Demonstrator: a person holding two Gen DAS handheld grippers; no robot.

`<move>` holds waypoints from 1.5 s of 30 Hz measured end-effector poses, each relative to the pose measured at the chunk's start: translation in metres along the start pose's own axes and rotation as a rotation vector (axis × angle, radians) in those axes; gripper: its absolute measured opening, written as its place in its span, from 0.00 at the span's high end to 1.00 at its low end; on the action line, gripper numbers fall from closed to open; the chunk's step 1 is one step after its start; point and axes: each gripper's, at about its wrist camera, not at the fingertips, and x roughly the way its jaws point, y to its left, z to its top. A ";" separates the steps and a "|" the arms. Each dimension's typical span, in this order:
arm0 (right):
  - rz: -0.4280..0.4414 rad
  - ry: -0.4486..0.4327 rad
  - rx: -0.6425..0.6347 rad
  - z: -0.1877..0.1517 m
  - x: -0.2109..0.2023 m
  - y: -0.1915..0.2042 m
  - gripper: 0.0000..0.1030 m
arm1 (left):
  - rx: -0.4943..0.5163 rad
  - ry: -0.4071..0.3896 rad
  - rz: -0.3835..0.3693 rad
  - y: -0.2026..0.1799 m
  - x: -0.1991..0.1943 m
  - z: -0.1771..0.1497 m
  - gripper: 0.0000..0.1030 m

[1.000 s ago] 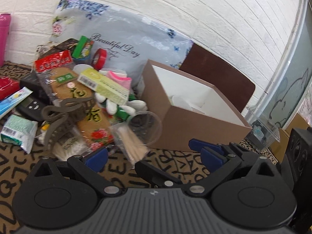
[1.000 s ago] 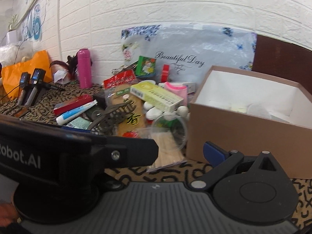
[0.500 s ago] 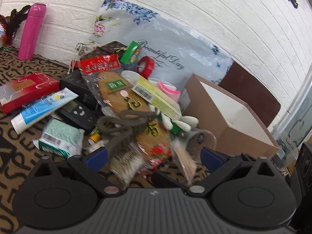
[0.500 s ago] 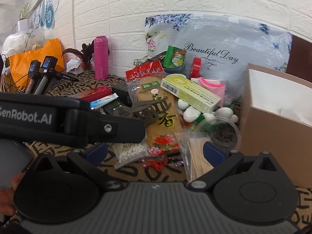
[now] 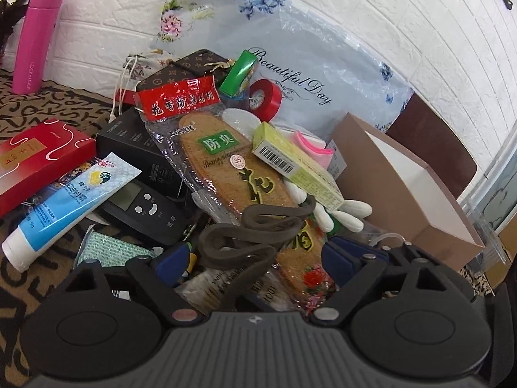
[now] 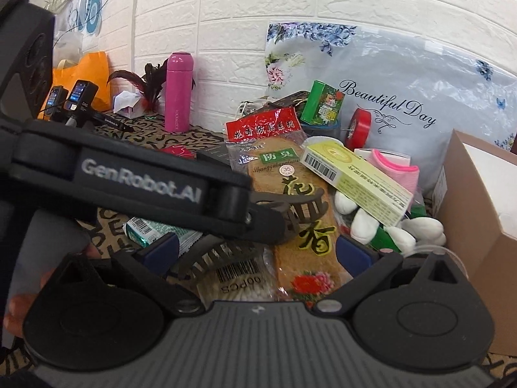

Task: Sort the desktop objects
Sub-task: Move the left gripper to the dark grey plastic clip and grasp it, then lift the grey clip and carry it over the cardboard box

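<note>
A heap of objects lies on the patterned cloth. A brown hair claw clip (image 5: pixel 248 242) lies on a packet of insoles (image 5: pixel 239 174), and also shows in the right wrist view (image 6: pixel 300 216). My left gripper (image 5: pixel 255 258) is open, its blue pads on either side of the clip. My right gripper (image 6: pixel 255 255) is open over a cotton swab packet (image 6: pixel 239 283). The left gripper's body (image 6: pixel 129 184) crosses the right wrist view. A brown cardboard box (image 5: pixel 397 187) with a white inside stands to the right.
A yellow-green carton (image 5: pixel 294 165), red tape roll (image 5: pixel 265 100), green box (image 5: pixel 239 72), black device (image 5: pixel 145 207), blue tube (image 5: pixel 68 203), red box (image 5: pixel 35 161) and pink bottle (image 5: pixel 35 38) surround the heap. A flowered plastic bag (image 5: pixel 307 64) leans on the white brick wall.
Both grippers have swung left from the box toward the heap and moved closer. The left gripper now straddles the claw clip.
</note>
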 end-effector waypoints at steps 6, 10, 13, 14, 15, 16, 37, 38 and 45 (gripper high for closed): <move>-0.005 0.008 0.023 0.002 0.017 -0.002 0.14 | 0.010 0.027 -0.027 0.010 0.009 0.009 0.22; -0.009 0.000 0.042 0.002 0.023 -0.003 0.16 | 0.007 0.056 -0.056 0.013 0.016 0.013 0.31; -0.008 0.002 0.050 0.002 0.027 -0.003 0.18 | 0.015 0.062 -0.057 0.012 0.017 0.012 0.33; -0.006 0.004 0.053 0.002 0.028 -0.003 0.18 | 0.020 0.061 -0.053 0.011 0.017 0.012 0.33; -0.004 0.005 0.053 0.002 0.029 -0.003 0.19 | 0.026 0.062 -0.049 0.010 0.017 0.012 0.34; -0.002 0.005 0.052 0.001 0.030 -0.002 0.21 | 0.031 0.064 -0.046 0.009 0.017 0.011 0.38; 0.041 -0.021 0.063 -0.004 -0.023 -0.009 0.31 | 0.042 0.022 0.009 -0.038 -0.025 -0.011 0.43; 0.041 -0.025 0.065 -0.004 -0.028 -0.010 0.31 | 0.043 0.019 0.006 -0.042 -0.027 -0.012 0.43; 0.018 -0.054 0.078 -0.006 -0.071 -0.026 0.31 | 0.068 0.004 -0.037 -0.082 -0.040 -0.019 0.43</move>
